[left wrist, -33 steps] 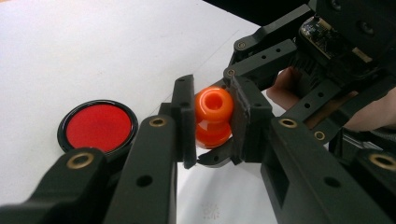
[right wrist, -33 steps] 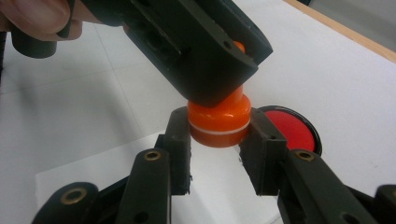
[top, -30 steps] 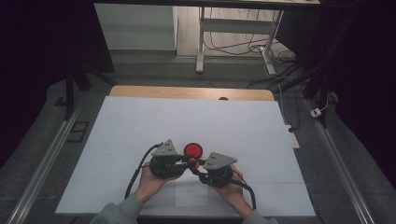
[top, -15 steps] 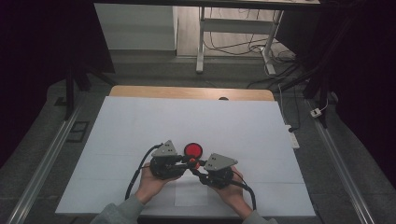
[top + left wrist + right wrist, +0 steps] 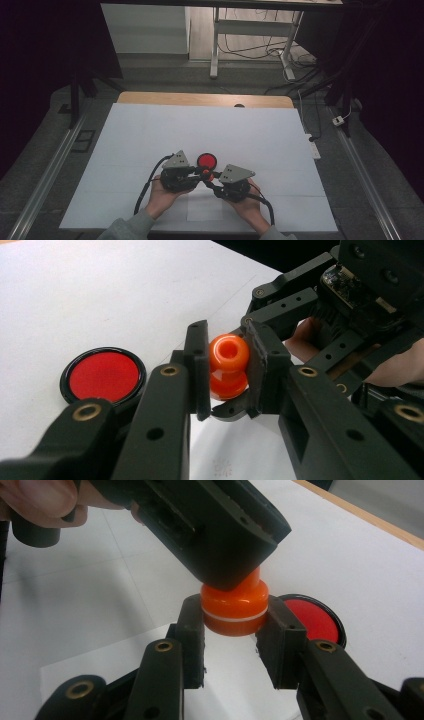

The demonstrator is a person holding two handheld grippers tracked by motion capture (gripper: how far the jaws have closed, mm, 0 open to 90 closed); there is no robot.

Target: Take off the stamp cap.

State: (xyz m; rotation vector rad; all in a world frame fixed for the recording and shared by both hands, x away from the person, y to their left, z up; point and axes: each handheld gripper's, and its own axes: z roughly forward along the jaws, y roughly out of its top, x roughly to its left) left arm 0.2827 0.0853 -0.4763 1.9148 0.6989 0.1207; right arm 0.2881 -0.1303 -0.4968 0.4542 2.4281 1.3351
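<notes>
Both claws are clamped on the same little orange bottle (image 5: pixel 228 366), which hangs just above the white surface (image 5: pixel 150 135) near the person's edge, around 6 o'clock on the board in the high view. The left claw (image 5: pixel 227 370) pinches the upper part, near the open mouth. The right claw (image 5: pixel 234 617) pinches the wider lower part, the bit with the pale ring round it.

Looks like the pulling-apart or unscrewing stage. The grip part seems done on both sides, and the bottle isn't resting on anything. What's left, as a guess: twist or tug until the two orange halves actually separate, since they're seated together right now.

The red disc with a black rim (image 5: pixel 206 160) lies flat at about 12 o'clock from the bottle, close by but apart from it. Could be a lid, hard to tell.
</notes>
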